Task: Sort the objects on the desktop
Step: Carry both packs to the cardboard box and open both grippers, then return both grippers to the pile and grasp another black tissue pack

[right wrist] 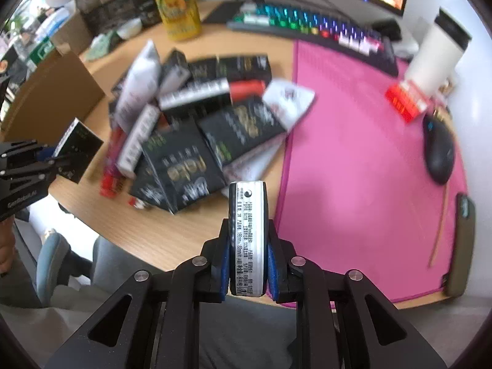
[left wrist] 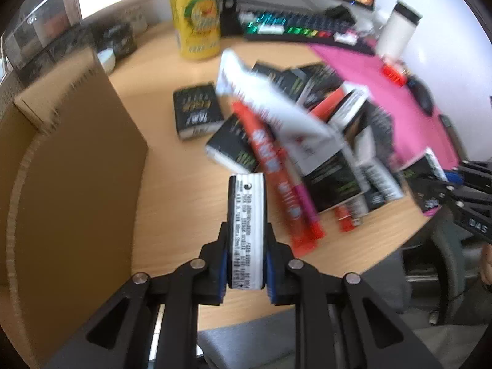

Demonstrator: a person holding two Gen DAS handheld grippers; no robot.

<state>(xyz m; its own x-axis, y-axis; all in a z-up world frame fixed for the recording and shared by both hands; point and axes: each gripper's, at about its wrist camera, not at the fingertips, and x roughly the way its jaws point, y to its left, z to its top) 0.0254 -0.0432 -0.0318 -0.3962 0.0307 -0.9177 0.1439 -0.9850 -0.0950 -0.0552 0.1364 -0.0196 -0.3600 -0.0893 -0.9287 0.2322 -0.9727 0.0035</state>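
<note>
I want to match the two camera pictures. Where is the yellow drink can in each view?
Left wrist view: the yellow can stands at the top, left of centre, on the wooden desk, left of the lit keyboard.
Right wrist view: the yellow can stands at the top, left of centre, behind the pile of black packets.
Shared landmark: the pink desk mat, on the right in both.
</note>
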